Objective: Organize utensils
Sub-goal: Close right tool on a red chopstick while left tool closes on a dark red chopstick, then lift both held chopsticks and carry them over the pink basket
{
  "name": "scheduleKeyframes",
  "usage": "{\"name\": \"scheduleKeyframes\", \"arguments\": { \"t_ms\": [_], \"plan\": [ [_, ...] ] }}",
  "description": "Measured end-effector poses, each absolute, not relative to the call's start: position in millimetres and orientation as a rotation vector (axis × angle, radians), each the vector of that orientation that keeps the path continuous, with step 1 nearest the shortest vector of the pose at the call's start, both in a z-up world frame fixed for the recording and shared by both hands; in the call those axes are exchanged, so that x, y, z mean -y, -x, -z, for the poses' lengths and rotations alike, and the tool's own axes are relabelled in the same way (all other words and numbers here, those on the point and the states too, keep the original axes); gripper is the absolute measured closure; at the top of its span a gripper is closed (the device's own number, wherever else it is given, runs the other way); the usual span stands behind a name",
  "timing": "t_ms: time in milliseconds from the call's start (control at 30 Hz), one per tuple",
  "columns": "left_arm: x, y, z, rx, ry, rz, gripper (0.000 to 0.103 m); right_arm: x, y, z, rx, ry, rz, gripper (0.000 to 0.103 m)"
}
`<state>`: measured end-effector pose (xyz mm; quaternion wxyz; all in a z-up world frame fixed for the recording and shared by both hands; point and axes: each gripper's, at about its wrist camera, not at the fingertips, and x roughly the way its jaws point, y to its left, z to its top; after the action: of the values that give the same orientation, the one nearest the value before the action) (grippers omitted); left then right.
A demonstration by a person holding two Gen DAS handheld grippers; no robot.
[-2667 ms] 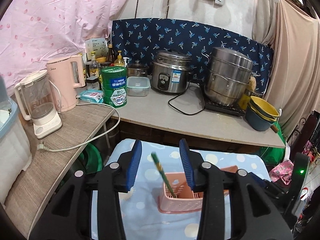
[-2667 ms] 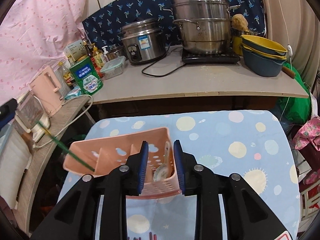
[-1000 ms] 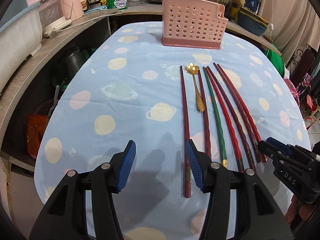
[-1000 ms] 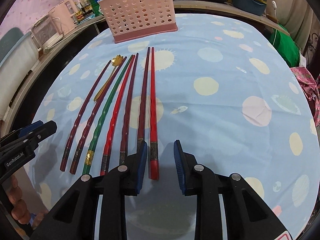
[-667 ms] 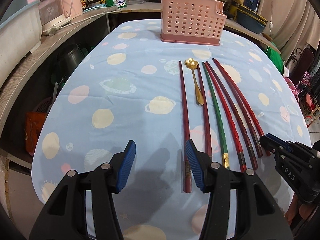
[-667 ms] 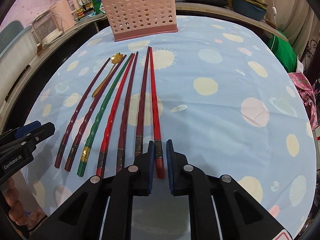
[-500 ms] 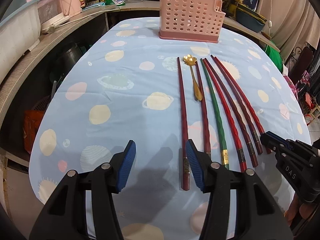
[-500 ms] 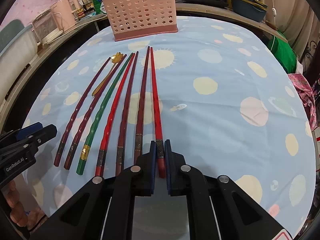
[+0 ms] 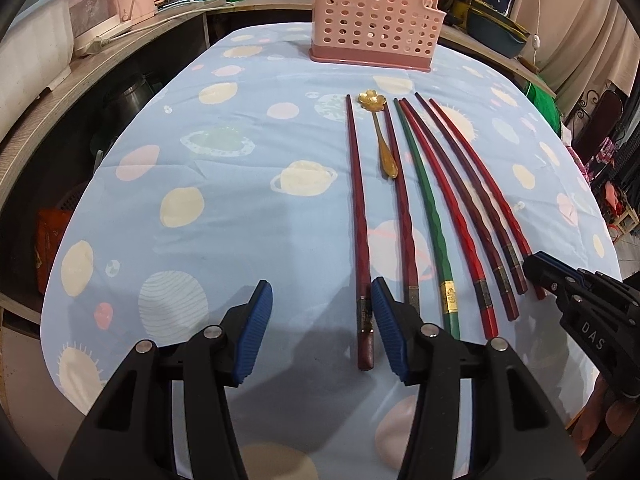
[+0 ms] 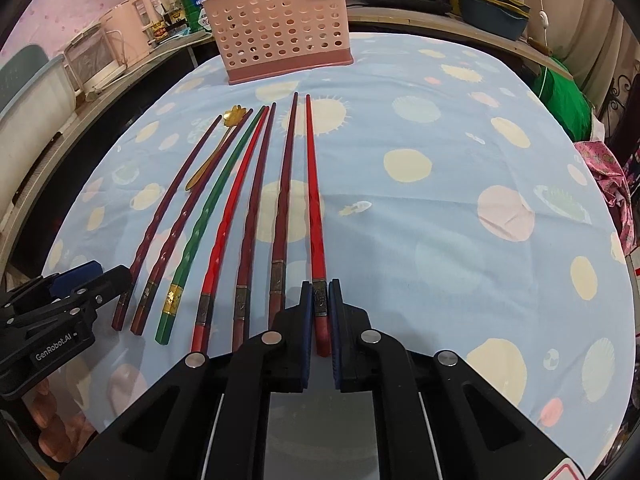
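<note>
The right gripper (image 10: 319,306) pinches the thick end of the rightmost red chopstick (image 10: 313,184), while the left gripper (image 9: 322,330) hangs half open over the tablecloth (image 9: 224,216), gripping nothing.

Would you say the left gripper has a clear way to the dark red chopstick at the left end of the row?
Probably yes: the left gripper is open, that chopstick lies just inside its right finger, and nothing covers it.

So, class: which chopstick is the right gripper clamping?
The bright red chopstick at the row's right end; the right gripper pinches its banded end, the others lie free.
</note>
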<state>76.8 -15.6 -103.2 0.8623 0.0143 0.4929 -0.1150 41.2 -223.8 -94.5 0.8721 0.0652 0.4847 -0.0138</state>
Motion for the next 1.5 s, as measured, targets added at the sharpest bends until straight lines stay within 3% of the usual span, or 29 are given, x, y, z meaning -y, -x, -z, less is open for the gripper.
{"name": "scheduleKeyframes", "arguments": {
  "t_ms": [333,467,533,567,933,1500],
  "plan": [
    [20.7,-73.3,106.0,-1.029,-0.055,0.247,0.062,224.0,-41.2,94.5,-1.012,-0.137,0.029,0.095],
    [20.2,-72.3,105.7,-1.034,-0.052,0.26,0.08,224.0,-40.6,94.3,-1.011,-0.14,0.03,0.095],
    [19.8,-71.3,105.6,-1.038,-0.05,0.265,0.093,224.6,-40.2,94.1,-1.01,-0.147,0.029,0.096],
    [19.5,-70.5,105.5,-1.041,-0.049,0.266,0.095,224.7,-39.8,94.0,-1.01,-0.149,0.029,0.096],
    [11.9,-64.2,82.2,-1.007,-0.013,0.28,0.096,226.2,-31.3,78.7,-0.974,-0.169,0.023,0.096],
    [-2.3,-94.5,-23.6,-0.802,0.071,0.288,0.096,251.7,-38.5,-20.8,-0.755,-0.246,0.014,0.096]
  ]
}}
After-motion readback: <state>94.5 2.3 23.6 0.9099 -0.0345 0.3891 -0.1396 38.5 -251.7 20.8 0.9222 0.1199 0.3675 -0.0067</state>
